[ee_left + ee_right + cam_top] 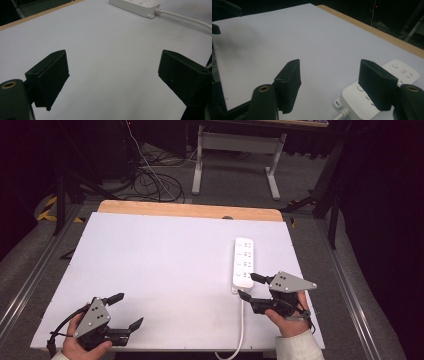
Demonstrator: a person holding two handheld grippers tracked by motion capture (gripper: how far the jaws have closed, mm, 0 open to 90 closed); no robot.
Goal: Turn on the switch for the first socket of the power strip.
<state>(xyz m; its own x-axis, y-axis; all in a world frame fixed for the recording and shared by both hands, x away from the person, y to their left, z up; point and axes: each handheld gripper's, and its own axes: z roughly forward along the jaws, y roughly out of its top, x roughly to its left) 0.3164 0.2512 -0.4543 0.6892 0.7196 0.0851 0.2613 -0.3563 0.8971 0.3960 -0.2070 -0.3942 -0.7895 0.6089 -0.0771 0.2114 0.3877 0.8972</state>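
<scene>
Right gripper [245, 286] at the cable end of the power strip [243, 262], left gripper [129, 310] idle near the front-left corner of the counter [165, 265].

The right hand [287, 317] comes in from the bottom right, its forearm in a pale sleeve, and holds its gripper roughly level, pointing left across the counter; the jaws stand parted with nothing pressed between them, one above the near end of the strip and the other over bare surface beside it. The white strip lies lengthwise on the right half of the counter, its cable [241, 325] running back off the front edge. The left hand [80, 340] grips its tool low near the front edge, jaws spread wide and empty, aimed right towards the strip, well apart from it.
</scene>
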